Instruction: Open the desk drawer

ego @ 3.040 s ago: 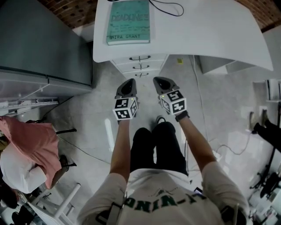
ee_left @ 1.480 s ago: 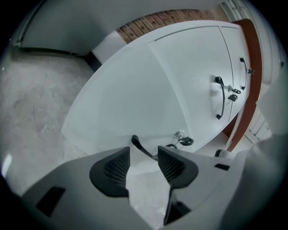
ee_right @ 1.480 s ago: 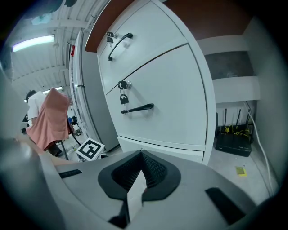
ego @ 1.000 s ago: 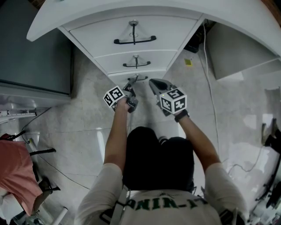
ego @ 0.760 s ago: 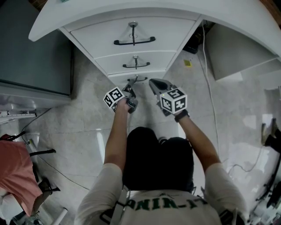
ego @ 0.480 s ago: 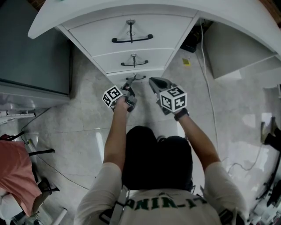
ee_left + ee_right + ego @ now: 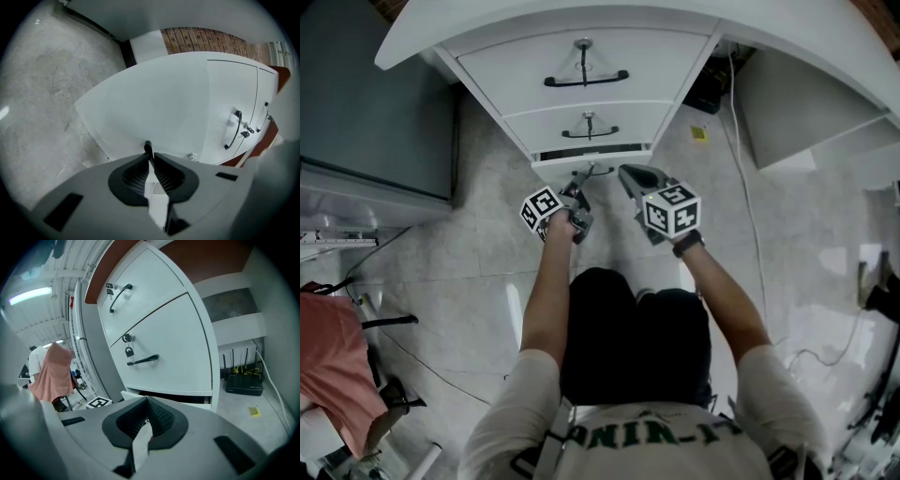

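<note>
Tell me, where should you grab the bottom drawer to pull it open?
Probably by its black bar handle, near the middle, coming straight at the front of the bottom drawer. The bar stands off the flat white front, so jaws can close across it, and nothing else sticks out to hold. The left gripper is closing its jaws on that handle this way.

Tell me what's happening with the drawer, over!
Left gripper closing on handle of bottom drawer. Right gripper shut, empty. Drawer open a crack. Nothing blocking.

Hand-held gripper (image 7: 151, 158) jaws closing on black handle (image 7: 148, 146), white drawer front (image 7: 154, 108)
</note>
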### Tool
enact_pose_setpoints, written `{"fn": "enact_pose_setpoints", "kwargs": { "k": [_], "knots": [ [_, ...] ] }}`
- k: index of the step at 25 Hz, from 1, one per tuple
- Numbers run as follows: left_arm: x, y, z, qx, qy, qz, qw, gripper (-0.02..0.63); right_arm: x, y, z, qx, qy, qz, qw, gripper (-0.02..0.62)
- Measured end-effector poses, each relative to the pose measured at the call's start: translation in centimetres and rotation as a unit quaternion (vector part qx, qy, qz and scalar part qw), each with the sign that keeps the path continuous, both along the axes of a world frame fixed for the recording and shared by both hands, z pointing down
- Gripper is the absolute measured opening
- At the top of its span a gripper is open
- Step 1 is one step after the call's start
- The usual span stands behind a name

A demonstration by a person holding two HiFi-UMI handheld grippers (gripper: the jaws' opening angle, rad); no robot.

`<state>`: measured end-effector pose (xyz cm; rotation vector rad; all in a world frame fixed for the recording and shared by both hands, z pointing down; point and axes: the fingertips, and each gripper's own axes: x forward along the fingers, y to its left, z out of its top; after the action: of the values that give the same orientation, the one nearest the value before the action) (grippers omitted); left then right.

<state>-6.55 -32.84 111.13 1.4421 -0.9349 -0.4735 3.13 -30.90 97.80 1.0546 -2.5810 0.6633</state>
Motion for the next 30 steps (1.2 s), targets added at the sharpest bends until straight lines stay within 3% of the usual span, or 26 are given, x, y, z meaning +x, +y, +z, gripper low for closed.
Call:
{"fn": "enact_pose_setpoints", "kwargs": {
  "k": [30],
  "knots": [
    [0.7, 6.9, -0.1, 0.002, 0.008, 0.025, 0.9997, 0.032, 1.6, 2.3, -0.1, 0.001, -0.007, 0.01, 1.0, 0.002]
  ]
}}
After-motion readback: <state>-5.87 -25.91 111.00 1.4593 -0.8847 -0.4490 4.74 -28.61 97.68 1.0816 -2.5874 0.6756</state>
